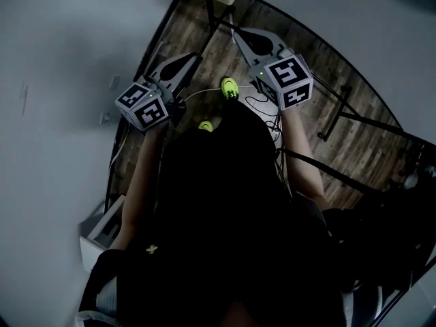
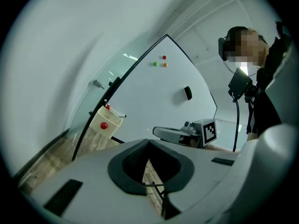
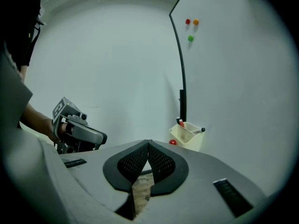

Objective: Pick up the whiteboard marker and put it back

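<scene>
Right gripper [image 3: 148, 143]: we see its jaws clenched, tips touching, with nothing between them. In the head view it [image 1: 236, 35] points toward the holder.
Left gripper [image 2: 149, 141]: we see its pads meeting at the tips as well, gripping nothing. It [image 1: 193, 58] is held level beside the right one, the two apart.
Marker holder [image 3: 189, 136]: a cream open-topped box at the whiteboard's lower edge. It lies ahead of the right gripper, slightly right of its jaw tips. From the left gripper it [image 2: 106, 121] lies ahead and to the left, well apart from both.
Whiteboard marker [image 3: 198, 131]: it is in the holder, a pale barrel with a dark tip, lying tilted over the rim on the side away from the left gripper.
Other contents: a red-capped marker [image 3: 181, 123] stands upright at the holder's far corner. We cannot tell whether anything lies deeper inside.
Red magnet [image 3: 173, 142]: a round one on the holder's outer wall, facing us.
Whiteboard [image 3: 233, 78]: it rises ahead of and above both grippers.
Board magnets: we count three small ones high on the board, red [image 3: 188, 21], orange [image 3: 195, 21] and green [image 3: 190, 38].
Eraser [image 2: 188, 93]: a black one stuck to the board, above the right gripper as the left gripper sees it.
</scene>
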`<control>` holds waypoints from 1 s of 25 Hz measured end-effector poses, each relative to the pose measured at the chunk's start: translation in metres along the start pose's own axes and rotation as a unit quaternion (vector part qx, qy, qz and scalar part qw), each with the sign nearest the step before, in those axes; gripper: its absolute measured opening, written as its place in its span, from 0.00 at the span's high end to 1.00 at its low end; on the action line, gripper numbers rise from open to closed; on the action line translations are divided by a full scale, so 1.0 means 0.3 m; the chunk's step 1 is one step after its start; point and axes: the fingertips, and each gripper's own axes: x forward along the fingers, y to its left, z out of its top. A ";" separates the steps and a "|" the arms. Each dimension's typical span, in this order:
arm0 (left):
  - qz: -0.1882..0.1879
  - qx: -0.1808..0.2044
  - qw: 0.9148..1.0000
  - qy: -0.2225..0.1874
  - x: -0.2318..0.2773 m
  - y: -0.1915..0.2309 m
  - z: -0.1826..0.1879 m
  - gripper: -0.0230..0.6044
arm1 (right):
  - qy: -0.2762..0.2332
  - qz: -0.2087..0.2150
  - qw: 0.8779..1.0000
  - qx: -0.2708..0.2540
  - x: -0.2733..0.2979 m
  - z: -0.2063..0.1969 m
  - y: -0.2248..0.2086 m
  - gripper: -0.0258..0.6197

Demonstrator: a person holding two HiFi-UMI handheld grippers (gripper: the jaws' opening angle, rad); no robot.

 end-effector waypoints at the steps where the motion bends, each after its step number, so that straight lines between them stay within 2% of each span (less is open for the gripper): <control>1: -0.003 0.002 1.000 0.000 -0.026 -0.014 -0.008 0.96 | 0.001 -0.004 1.000 -0.005 -0.011 -0.002 0.033 0.94; 5: -0.023 0.005 1.000 -0.007 -0.140 -0.053 -0.030 0.96 | 0.008 -0.017 1.000 -0.020 -0.038 -0.012 0.180 0.94; 9: -0.040 0.003 0.999 -0.007 -0.240 -0.087 -0.060 0.96 | 0.012 -0.023 1.000 -0.013 -0.059 -0.033 0.319 0.95; 15: -0.078 0.000 0.997 0.013 -0.309 -0.175 -0.137 0.96 | 0.024 -0.035 0.999 -0.005 -0.135 -0.086 0.473 0.94; 20: -0.099 0.004 0.995 0.022 -0.317 -0.313 -0.173 0.96 | 0.011 -0.040 0.999 0.003 -0.271 -0.076 0.547 0.95; 25: -0.114 0.007 0.993 0.017 -0.316 -0.326 -0.169 0.96 | -0.002 -0.043 0.999 -0.005 -0.271 -0.058 0.573 0.95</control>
